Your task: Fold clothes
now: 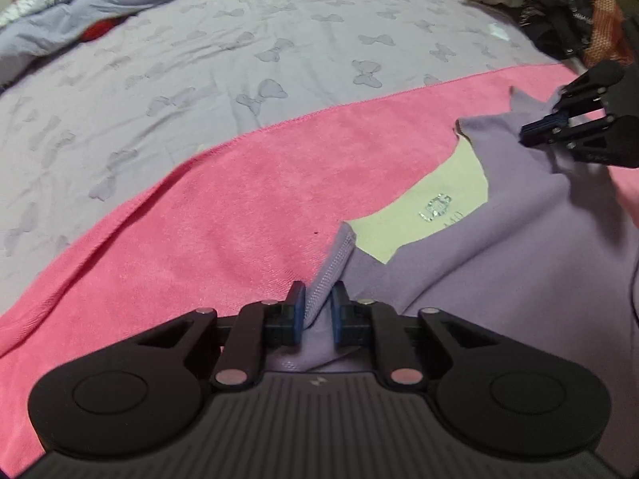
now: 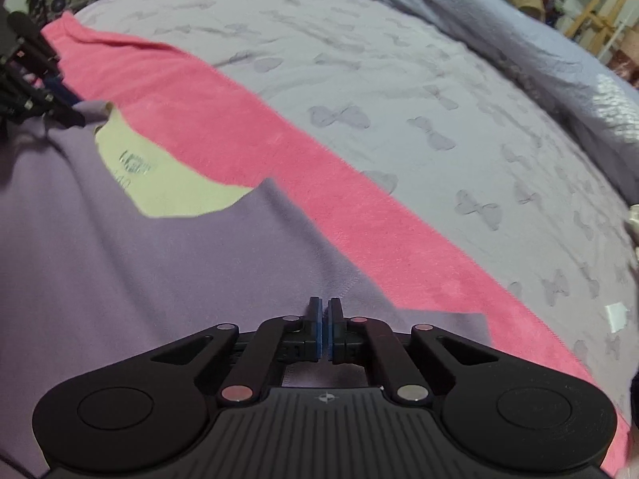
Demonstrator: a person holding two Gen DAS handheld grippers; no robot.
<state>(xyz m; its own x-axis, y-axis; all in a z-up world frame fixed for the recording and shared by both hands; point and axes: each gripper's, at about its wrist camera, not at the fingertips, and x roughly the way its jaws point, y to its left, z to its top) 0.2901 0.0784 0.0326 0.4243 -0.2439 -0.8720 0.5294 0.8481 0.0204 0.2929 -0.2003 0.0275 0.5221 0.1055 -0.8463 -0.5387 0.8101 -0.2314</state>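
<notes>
A lilac top [image 1: 499,259] lies on a pink towel [image 1: 199,219] spread over the bed. Its neckline gapes and shows a pale yellow inside [image 1: 431,203] with a printed label. My left gripper [image 1: 318,299] is shut on the ribbed edge of the top at the near side of the neckline, and the fabric stands up between its blue pads. At the far side of the neckline, my right gripper [image 1: 539,123] pinches a raised peak of the cloth. In the right wrist view the right gripper [image 2: 323,307] has its pads together over the lilac top [image 2: 120,259], and the left gripper [image 2: 76,107] is at the upper left.
A lavender sheet [image 1: 239,60] with a bow pattern covers the bed beyond the towel. A rumpled blue-grey duvet [image 2: 519,40] lies along the far side. A heap of mixed clothes [image 1: 559,8] sits at the bed's far right corner. Wooden furniture [image 2: 591,20] stands beyond the bed.
</notes>
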